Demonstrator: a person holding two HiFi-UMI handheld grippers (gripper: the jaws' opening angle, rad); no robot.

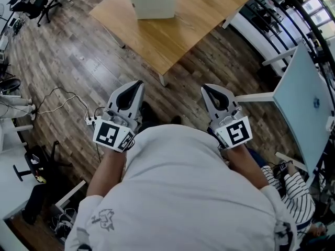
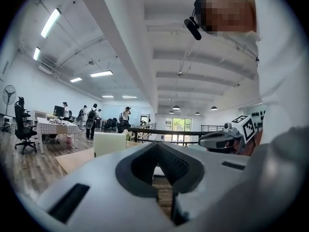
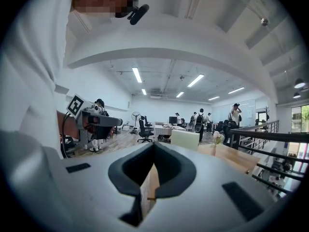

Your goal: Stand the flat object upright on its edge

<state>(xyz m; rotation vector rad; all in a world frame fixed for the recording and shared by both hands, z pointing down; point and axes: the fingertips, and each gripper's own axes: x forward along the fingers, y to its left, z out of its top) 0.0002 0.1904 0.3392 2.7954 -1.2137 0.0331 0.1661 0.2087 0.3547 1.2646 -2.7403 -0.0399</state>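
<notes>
A white rectangular block [image 1: 152, 0] rests on the far part of a wooden table [image 1: 172, 33]. It also shows in the left gripper view as a pale slab [image 2: 109, 144] and in the right gripper view [image 3: 185, 139]. Both grippers are held close to the person's chest, well short of the table. My left gripper [image 1: 137, 84] is shut with nothing in it, and its closed jaws fill the lower part of its own view [image 2: 157, 147]. My right gripper [image 1: 205, 88] is shut and empty too [image 3: 153, 147]. Each gripper sees the other off to the side.
Wood floor lies between me and the table. A white desk [image 1: 303, 103] stands to the right, with a person in a striped shirt [image 1: 293, 192] beside it. Cables [image 1: 63, 101] trail on the floor at left. Office chairs, a railing and several people stand farther off.
</notes>
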